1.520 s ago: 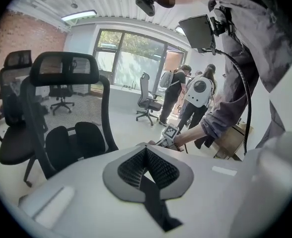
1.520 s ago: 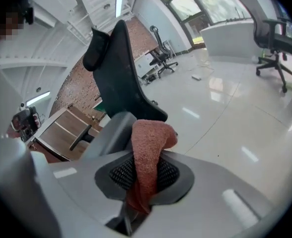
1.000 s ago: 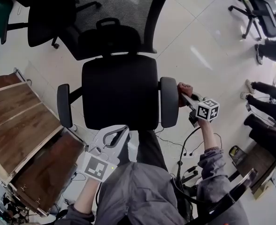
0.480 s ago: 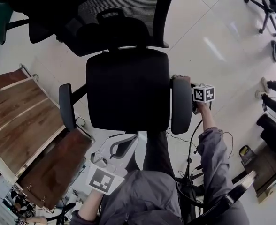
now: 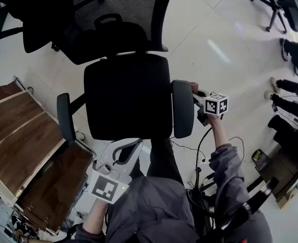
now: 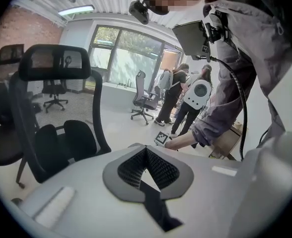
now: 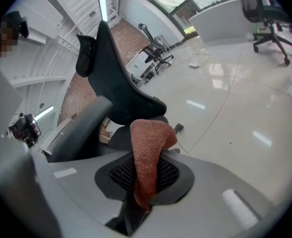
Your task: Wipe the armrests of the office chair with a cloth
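On glossy floor [image 5: 225, 44], office chair [image 5: 127, 95], right gripper [image 7: 145, 170] jaws clamping cloth [image 7: 149, 140], left gripper [image 6: 147, 156] jaws together

office chair [image 5: 127, 95]: blk seat, mesh back w/ headrest, upright, seen from above
armrests, x2: dark grey padded, elongated, one each side of seat; person's L [image 5: 65, 117], R [image 5: 182, 108]
cloth [image 7: 148, 148]: rust-brown terry, bunched, pinched betw. jaws of right gripper [image 7: 145, 185], free end sticking fwd; sits at outer far end of R armrest, contact unclear
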### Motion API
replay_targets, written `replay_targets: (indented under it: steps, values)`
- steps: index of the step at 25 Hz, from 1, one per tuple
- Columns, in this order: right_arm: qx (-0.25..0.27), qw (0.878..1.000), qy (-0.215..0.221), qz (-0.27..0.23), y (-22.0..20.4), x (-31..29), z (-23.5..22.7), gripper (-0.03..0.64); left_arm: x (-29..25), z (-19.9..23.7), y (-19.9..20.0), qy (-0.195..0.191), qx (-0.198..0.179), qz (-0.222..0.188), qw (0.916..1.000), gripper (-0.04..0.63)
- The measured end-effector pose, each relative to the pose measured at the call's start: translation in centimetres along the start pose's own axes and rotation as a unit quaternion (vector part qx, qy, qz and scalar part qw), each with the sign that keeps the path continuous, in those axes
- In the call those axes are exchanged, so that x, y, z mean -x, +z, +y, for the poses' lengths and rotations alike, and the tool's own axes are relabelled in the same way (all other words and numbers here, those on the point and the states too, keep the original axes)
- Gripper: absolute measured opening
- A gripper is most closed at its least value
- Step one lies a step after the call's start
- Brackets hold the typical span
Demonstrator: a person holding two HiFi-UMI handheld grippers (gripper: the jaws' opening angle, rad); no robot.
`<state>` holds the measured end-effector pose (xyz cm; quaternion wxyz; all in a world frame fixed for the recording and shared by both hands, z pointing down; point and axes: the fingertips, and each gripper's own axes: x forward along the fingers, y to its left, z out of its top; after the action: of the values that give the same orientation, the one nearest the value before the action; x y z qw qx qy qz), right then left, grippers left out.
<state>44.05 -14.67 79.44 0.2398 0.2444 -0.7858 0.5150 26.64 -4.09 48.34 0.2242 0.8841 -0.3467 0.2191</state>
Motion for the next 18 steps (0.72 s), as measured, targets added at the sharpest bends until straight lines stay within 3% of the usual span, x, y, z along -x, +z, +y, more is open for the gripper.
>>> replay_targets:
  steps: [4, 8, 14, 18]
  values:
    - [0.003, 0.999, 0.019, -0.049, 2.5, 3.3, 3.4, 0.055, 0.4, 0.1, 0.6, 0.008, -0.007, -0.015, 0.9998, 0.017]
    - [-0.001, 0.998, 0.014, -0.063, 2.7, 5.6, 4.0, 0.055, 0.8, -0.9, 0.9, 0.007, -0.013, -0.021, 0.9997, 0.017]
    - [-0.013, 0.999, 0.007, -0.037, 2.1, 2.5, 0.9, 0.055, 1.5, -1.0, 0.0, 0.027, 0.007, -0.013, 0.9995, 0.017]
    - [-0.022, 1.000, -0.014, 0.016, -0.8, -1.4, -2.4, 0.055, 2.1, -1.2, -1.8, 0.026, 0.015, 0.014, 0.9995, 0.017]
